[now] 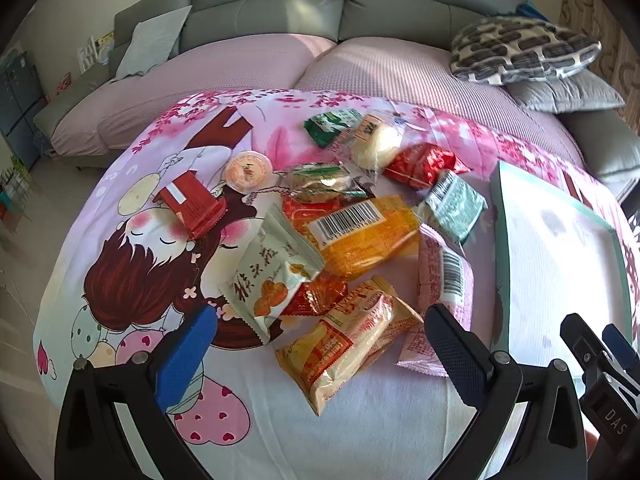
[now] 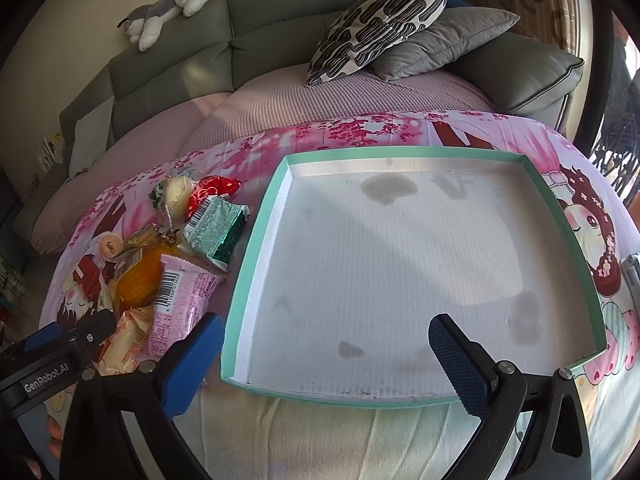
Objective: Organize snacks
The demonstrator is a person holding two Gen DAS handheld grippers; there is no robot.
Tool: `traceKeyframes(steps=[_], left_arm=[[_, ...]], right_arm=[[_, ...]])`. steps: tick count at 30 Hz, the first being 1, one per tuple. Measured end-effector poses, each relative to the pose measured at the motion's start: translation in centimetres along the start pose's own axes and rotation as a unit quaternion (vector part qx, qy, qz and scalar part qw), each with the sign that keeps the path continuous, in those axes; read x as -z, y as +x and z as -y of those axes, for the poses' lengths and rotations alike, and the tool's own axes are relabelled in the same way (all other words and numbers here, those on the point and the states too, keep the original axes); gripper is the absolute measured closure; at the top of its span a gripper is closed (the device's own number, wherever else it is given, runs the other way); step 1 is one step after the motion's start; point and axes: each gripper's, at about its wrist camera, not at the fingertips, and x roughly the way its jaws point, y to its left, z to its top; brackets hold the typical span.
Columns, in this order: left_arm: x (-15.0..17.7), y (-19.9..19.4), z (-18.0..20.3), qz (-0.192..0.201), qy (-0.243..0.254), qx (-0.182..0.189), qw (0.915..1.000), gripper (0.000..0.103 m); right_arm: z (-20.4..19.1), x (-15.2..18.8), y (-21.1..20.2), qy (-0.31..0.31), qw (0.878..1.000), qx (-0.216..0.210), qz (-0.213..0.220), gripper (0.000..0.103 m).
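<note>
While both grippers hover with fingers spread and holding nothing, the left gripper (image 1: 320, 344) hangs over the near edge of a snack pile (image 1: 360, 232) on a cartoon-print cloth (image 1: 120, 264). Nearest its fingers lies a yellow wafer packet (image 1: 344, 344). The right gripper (image 2: 328, 348) faces a shallow teal-rimmed tray (image 2: 256, 264), just right of the snacks.

Home living room: grey sofa (image 2: 168, 76) with cushions (image 2: 384, 12), plush toy (image 2: 168, 8), cartoon-print cloth (image 1: 140, 208) over table.
</note>
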Motion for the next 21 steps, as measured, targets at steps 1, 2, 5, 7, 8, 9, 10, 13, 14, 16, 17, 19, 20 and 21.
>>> traceKeyframes(steps=[1,2,5,7,8,9,10,13,14,16,17,19,20,21], left_arm=[[-0.1,-0.1,-0.5,0.004,-0.012,-0.003,0.9999,0.0],[-0.3,-0.2,-0.9,0.008,-0.022,-0.006,0.9997,0.0],[-0.6,-0.3,-2.7,0.014,-0.057,-0.014,0.9982,0.0],[-0.6,-0.1,-3.7,0.013,-0.077,-0.018,0.9968,0.0],[-0.7,-0.1,-4.2,0.012,-0.084,-0.019,0.9962,0.0],[-0.7,0.0,-4.5,0.012,-0.09,-0.02,0.9957,0.0],[-0.7,0.1,-4.9,0.011,-0.096,-0.019,0.9951,0.0],[-0.7,0.3,-5.6,0.01,-0.108,-0.012,0.9941,0.0],[-0.7,0.5,-5.7,0.009,-0.11,-0.009,0.9938,0.0],[-0.6,0.8,-5.8,0.001,-0.111,0.0,0.9938,0.0],[-0.5,0.9,-5.7,-0.006,-0.111,0.007,0.9938,0.0],[-0.5,1.3,-5.5,-0.022,-0.107,0.016,0.9939,0.0],[-0.5,1.5,-5.3,-0.029,-0.105,0.017,0.9938,0.0],[-0.4,1.6,-5.4,-0.034,-0.109,0.014,0.9934,0.0]], right_arm=[[-0.1,-0.1,-0.1,-0.002,1.0,-0.002,0.003,0.0],[-0.2,-0.2,-0.2,-0.003,1.0,-0.007,0.005,0.0],[-0.9,-0.5,-0.2,-0.007,0.999,-0.041,0.007,0.0],[-2.0,-0.7,-0.3,-0.019,0.998,-0.063,0.012,0.0],[-2.6,-0.8,-0.3,-0.026,0.997,-0.073,0.016,0.0],[-3.2,-0.9,-0.4,-0.033,0.996,-0.081,0.02,0.0],[-3.8,-1.0,-0.4,-0.039,0.995,-0.09,0.022,0.0],[-5.6,-1.0,0.0,-0.058,0.992,-0.114,0.019,0.0],[-6.1,-0.9,0.2,-0.063,0.99,-0.121,0.016,0.0],[-7.1,-0.7,0.6,-0.076,0.988,-0.132,0.009,0.0],[-7.6,-0.6,0.8,-0.081,0.988,-0.133,0.007,0.0],[-8.3,-0.4,1.2,-0.092,0.987,-0.135,0.002,0.0],[-8.6,-0.3,1.4,-0.096,0.986,-0.137,-0.002,0.0],[-8.7,-0.2,1.6,-0.096,0.986,-0.137,-0.005,0.0]])
